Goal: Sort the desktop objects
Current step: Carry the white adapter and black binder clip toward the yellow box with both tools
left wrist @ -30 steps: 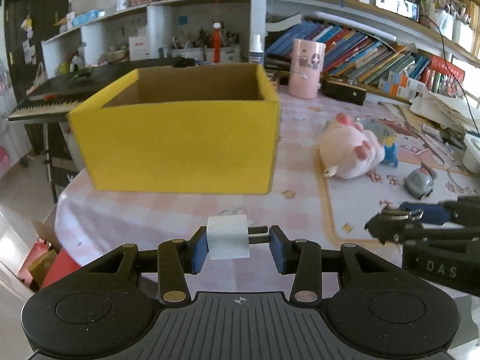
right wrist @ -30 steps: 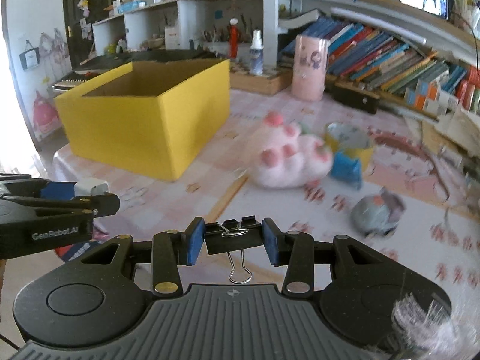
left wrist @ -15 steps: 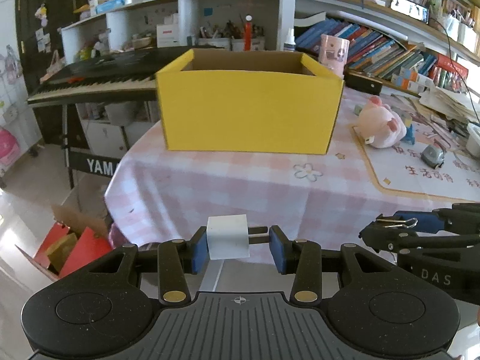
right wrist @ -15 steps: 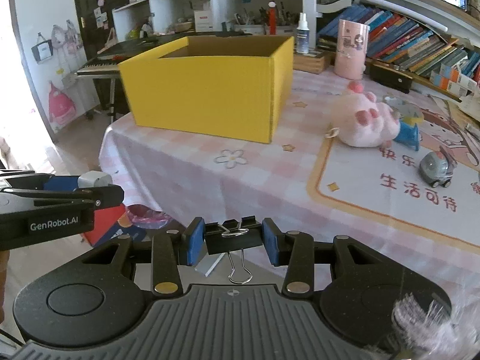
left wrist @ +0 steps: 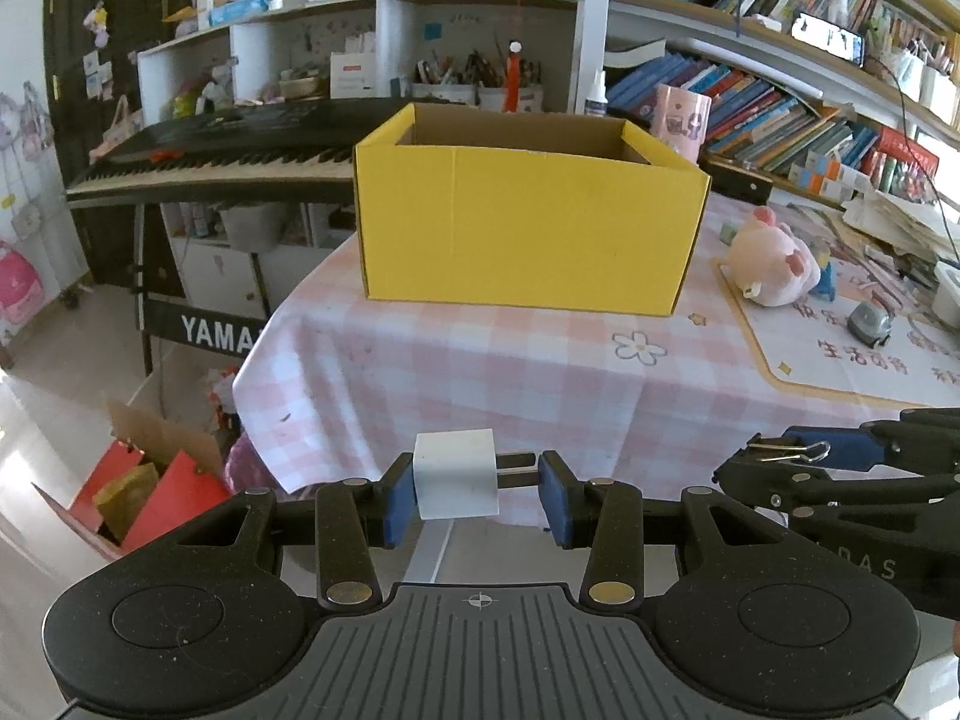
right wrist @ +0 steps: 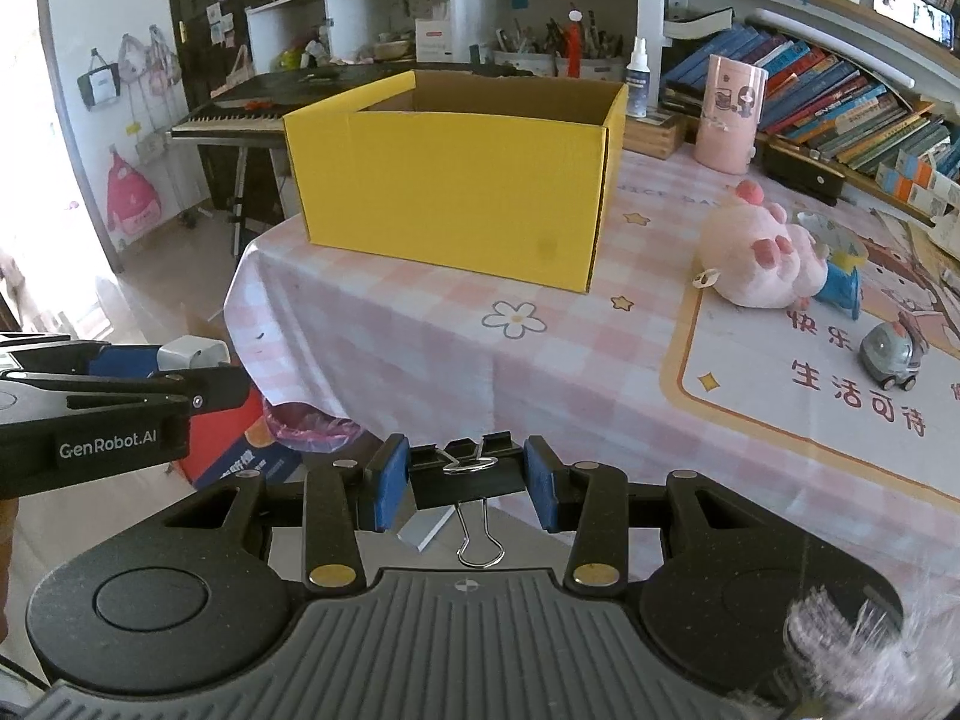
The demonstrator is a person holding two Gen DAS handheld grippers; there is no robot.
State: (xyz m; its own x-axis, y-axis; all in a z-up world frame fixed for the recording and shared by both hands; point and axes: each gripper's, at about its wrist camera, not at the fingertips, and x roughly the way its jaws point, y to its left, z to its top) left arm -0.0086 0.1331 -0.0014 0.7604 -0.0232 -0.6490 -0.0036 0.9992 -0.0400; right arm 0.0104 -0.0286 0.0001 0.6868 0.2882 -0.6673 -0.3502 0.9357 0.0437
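My left gripper (left wrist: 477, 489) is shut on a white plug adapter (left wrist: 456, 483), held off the table's near edge. My right gripper (right wrist: 467, 477) is shut on a black binder clip (right wrist: 465, 474) whose wire handle hangs down. An open yellow cardboard box (left wrist: 528, 228) stands on the pink checked tablecloth (left wrist: 480, 372), well ahead of both grippers; it also shows in the right wrist view (right wrist: 450, 180). Each gripper shows in the other's view: the right one (left wrist: 780, 462) at the right, the left one (right wrist: 192, 360) at the left.
A pink plush toy (right wrist: 756, 264), a small grey toy car (right wrist: 888, 354) and a blue item (right wrist: 840, 288) lie on a mat at the right. A pink cup (right wrist: 729, 114) and bookshelves stand behind. A keyboard (left wrist: 210, 162) and red boxes (left wrist: 138, 480) are at the left, off the table.
Both grippers have pulled back from the table, still holding their objects. The yellow box and toys now look farther away, and the table's edge and floor have come into view.
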